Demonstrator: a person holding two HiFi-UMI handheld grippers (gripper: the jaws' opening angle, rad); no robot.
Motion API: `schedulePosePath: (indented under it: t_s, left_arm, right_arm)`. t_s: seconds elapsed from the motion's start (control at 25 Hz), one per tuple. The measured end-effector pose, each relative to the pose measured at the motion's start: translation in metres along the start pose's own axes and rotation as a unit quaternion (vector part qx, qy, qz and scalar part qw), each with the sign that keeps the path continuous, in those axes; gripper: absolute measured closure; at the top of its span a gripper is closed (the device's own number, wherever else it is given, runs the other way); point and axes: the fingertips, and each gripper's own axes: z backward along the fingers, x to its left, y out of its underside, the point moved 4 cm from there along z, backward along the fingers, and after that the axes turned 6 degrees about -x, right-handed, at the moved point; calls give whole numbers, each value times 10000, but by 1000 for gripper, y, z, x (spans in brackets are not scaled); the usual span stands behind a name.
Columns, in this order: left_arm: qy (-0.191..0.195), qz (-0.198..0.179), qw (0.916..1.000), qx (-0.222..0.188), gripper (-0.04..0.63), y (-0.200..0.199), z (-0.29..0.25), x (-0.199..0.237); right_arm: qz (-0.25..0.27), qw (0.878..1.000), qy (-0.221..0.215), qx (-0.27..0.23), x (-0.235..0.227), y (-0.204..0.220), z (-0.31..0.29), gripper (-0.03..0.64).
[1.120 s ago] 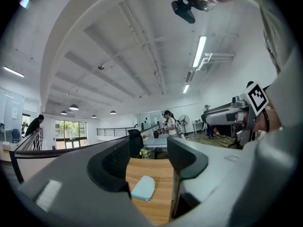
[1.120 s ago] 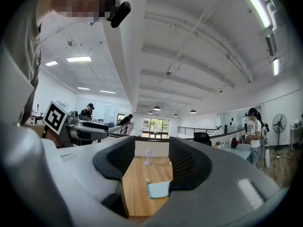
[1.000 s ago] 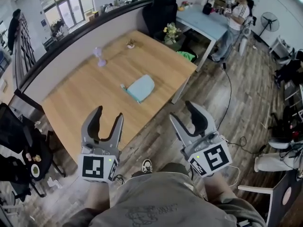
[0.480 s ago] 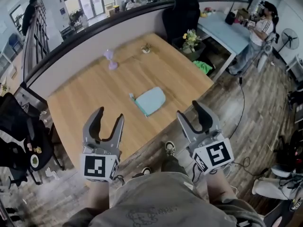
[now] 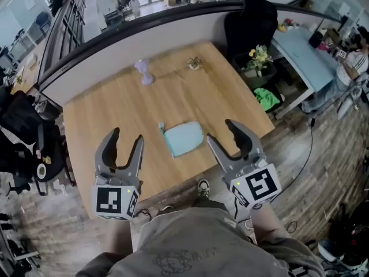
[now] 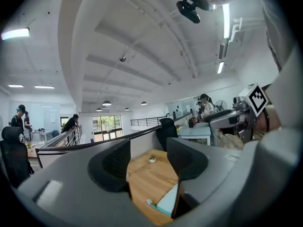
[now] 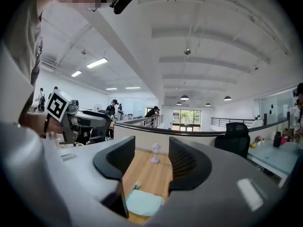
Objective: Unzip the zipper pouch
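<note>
Well, my left gripper (image 5: 125, 136) hangs spread and empty at the near side of the light wooden table (image 5: 98, 114). To its right the flat pale-blue fabric zipper pouch (image 5: 183, 138) lies close to that near edge, apart from both claws. My right gripper (image 5: 222, 133) is spread too, holding nothing. If I tug the slider with the pouch unpinned, I judge the whole pouch would probably drag along instead of unzipping.

The pouch (image 5: 184, 138) lies on the table (image 5: 109, 120), the small lamp (image 5: 145, 73) well behind it.
</note>
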Motion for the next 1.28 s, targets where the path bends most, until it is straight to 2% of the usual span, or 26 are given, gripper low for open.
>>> schedulePosePath:
  t_s: [0.24, 0.52, 0.68, 0.96, 1.28]
  left_arm:
    - [-583, -192, 9980, 142, 367, -4, -33, -12]
    - [-1112, -420, 9922, 378, 367, -1, -33, -21]
    - [-1199, -409, 9905, 537, 367, 3, -30, -22]
    - [-1186, -375, 9898, 695, 367, 14, -30, -9]
    - [-995, -140, 9900, 990, 367, 48, -30, 6]
  right_arm:
    - [-131, 9975, -697, -47, -48, 10, -31, 408]
    - [-196, 9908, -1337, -111, -58, 18, -52, 408]
    - [-324, 9876, -1535, -102, -56, 21, -61, 408]
    - [-401, 9865, -1584, 112, -49, 36, -81, 408]
    - [-410, 9815, -1734, 700, -18, 79, -100, 408]
